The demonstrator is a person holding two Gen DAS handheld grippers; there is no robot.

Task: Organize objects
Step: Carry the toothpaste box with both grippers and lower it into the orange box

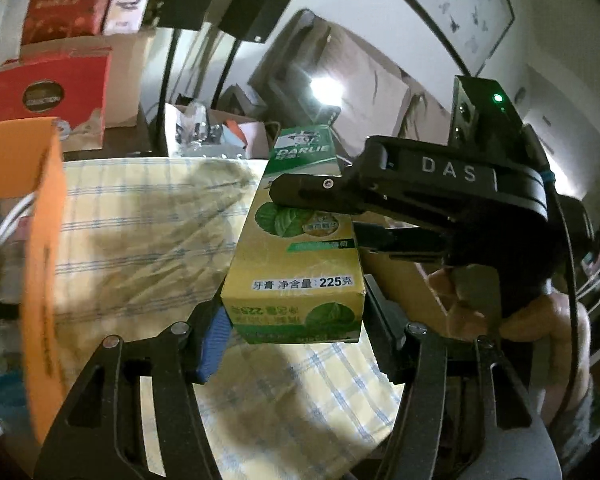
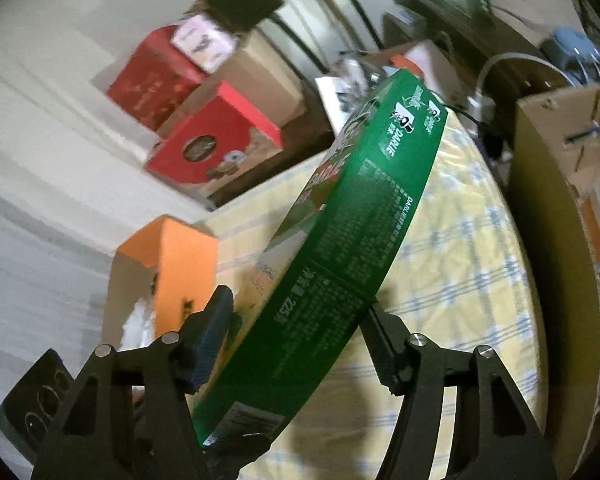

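Toothpaste box [image 1: 296, 240], frame centre, long axis running away from my left gripper [image 1: 292, 332], whose fingers pinch its near end. My right gripper [image 1: 312, 204] clamps its middle from the right; in the right wrist view the box [image 2: 340, 256] slants toward upper right.

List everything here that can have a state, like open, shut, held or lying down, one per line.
toothpaste box: closed, held off the table by both grippers.
left gripper: shut on the box's near end.
right gripper: shut on the box.
orange box: upright, top open.
cardboard box: top flap up, open.
checked tablecloth: spread flat.
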